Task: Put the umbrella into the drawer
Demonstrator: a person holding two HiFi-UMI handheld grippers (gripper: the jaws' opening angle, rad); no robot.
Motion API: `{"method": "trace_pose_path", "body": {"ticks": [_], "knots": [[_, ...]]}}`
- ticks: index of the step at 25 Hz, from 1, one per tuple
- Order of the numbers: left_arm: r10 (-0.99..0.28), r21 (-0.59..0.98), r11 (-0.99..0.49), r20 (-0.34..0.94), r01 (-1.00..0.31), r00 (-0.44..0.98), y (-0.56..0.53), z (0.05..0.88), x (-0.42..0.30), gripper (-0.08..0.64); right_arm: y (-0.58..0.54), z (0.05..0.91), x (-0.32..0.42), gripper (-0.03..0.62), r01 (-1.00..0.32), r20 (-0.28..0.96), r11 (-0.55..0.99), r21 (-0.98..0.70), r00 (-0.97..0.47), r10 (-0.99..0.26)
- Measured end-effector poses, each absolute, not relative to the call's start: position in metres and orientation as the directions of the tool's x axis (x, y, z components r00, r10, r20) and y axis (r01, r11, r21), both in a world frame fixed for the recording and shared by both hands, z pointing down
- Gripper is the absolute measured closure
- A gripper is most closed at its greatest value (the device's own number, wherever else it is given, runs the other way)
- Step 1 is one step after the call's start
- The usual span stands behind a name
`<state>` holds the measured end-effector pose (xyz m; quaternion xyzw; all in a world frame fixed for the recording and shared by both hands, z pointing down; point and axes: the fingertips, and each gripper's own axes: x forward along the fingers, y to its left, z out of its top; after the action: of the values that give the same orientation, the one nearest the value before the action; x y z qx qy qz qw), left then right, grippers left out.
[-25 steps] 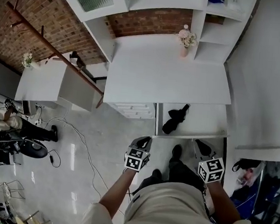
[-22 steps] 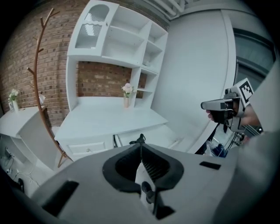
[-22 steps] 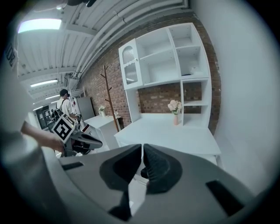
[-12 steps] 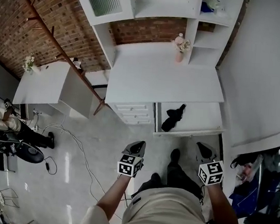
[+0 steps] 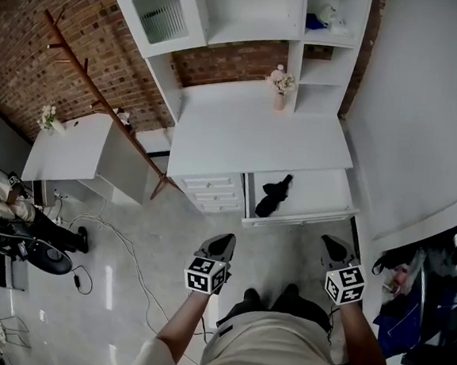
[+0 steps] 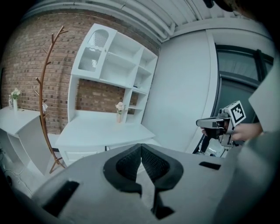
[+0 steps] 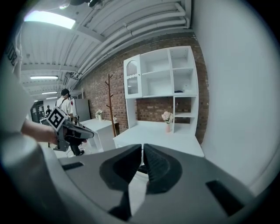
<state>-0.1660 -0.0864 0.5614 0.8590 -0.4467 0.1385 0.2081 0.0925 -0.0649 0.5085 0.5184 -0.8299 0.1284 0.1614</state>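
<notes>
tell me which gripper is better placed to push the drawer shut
Right, probably: the right gripper lines up with the open drawer holding the umbrella; the left gripper sits past its left edge.

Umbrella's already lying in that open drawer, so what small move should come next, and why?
Probably bring one gripper forward to the drawer and push it shut. The umbrella lies inside it, the drawer stands pulled out under the desk, and the left gripper and right gripper are both shut, empty and short of it.
</notes>
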Motion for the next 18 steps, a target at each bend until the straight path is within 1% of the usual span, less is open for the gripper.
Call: {"method": "trace_pose_path", "body": {"ticks": [12,18], "knots": [[-0.795,0.232,-0.446,0.342,-0.865,0.501,-0.070,0.510,-0.130,0.534,-0.064,0.486,0.169,0.558,-0.889,0.383,0.456,-0.054,-0.440,-0.812],[-0.819,0.185,-0.448,0.307,-0.875,0.484,-0.055,0.491,-0.119,0.534,-0.060,0.467,0.196,0.558,-0.884,0.333,0.464,-0.056,-0.454,-0.826]]}}
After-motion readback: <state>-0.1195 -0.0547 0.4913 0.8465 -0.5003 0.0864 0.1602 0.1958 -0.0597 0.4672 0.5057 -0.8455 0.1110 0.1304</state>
